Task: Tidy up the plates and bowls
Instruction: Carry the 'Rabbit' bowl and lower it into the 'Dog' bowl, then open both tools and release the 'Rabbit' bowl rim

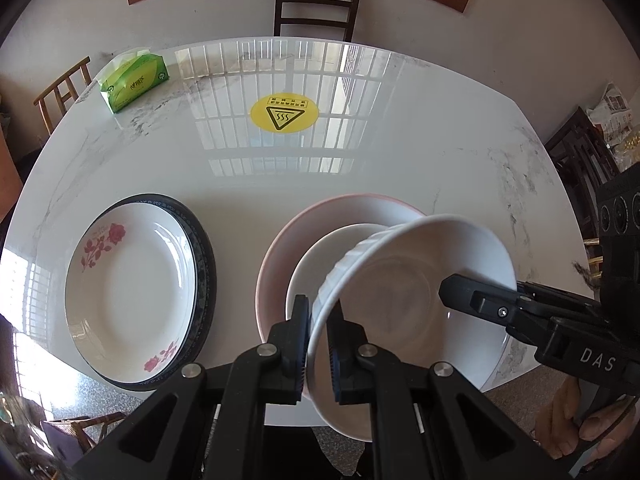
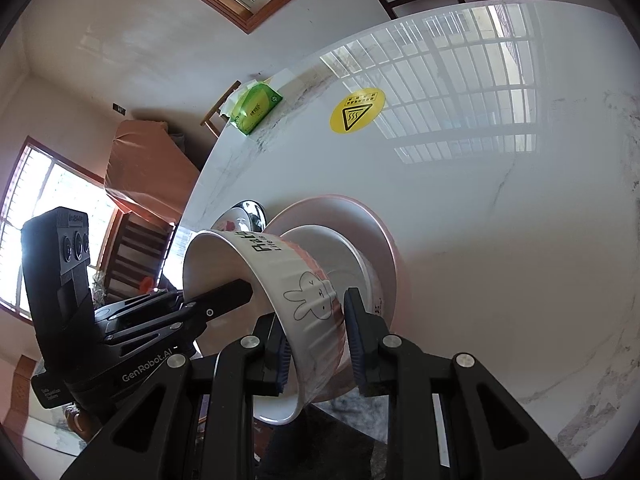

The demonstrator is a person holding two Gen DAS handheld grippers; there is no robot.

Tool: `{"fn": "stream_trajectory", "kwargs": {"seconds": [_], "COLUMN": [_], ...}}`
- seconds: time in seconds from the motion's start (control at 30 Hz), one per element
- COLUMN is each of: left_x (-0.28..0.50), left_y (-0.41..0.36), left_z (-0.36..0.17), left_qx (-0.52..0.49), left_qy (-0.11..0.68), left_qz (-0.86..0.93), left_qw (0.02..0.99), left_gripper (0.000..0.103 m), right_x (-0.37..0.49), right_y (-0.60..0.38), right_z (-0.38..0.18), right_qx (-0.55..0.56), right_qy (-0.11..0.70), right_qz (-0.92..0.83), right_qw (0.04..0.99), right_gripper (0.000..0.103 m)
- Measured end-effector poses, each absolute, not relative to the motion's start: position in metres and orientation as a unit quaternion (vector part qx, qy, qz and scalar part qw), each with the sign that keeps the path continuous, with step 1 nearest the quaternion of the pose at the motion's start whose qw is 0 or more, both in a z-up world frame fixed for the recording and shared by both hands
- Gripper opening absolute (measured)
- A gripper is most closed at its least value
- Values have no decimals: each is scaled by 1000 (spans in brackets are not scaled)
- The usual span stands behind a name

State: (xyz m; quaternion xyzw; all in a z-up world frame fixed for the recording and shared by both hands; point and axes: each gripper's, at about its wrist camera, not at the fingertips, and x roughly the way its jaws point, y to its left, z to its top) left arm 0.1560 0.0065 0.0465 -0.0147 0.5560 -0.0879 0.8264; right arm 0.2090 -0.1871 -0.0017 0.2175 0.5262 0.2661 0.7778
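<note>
A white ribbed bowl with a rabbit drawing hangs tilted over a pink plate that carries a smaller white dish. My left gripper is shut on the bowl's near rim, one pad inside and one outside. My right gripper is shut on the opposite wall; in the left wrist view its finger reaches into the bowl from the right. To the left, a rose-patterned plate lies on a dark-rimmed plate.
The white marble table holds a green tissue pack at the far left and a yellow warning sticker at its middle. A dark chair stands behind it. A person's hand holds the right gripper past the table's near edge.
</note>
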Motion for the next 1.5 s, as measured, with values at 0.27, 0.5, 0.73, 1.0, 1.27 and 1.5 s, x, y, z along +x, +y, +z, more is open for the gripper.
{"fn": "stream_trajectory", "kwargs": {"seconds": [0.27,0.5,0.73,1.0,1.27,1.5], "left_x": [157,158,150,125,100,90], "left_y": [3,10,34,59,67,77], "left_z": [44,50,48,50,53,27], "left_qx": [3,8,-23,-90,-90,-119], "left_qy": [552,534,517,495,464,491], "left_qz": [-74,-60,-54,-60,-35,-42], "left_qw": [830,843,854,862,880,862], "left_gripper": [9,26,35,41,41,41], "right_x": [207,205,196,163,143,142], "right_y": [-186,-185,-196,-208,-220,-232], "right_z": [-6,1,15,19,1,-12], "right_qx": [217,205,212,185,171,199], "right_qy": [531,512,475,424,419,427], "right_qz": [263,250,246,213,180,179], "right_qw": [776,796,818,861,874,864], "right_gripper": [23,26,31,49,52,52]}}
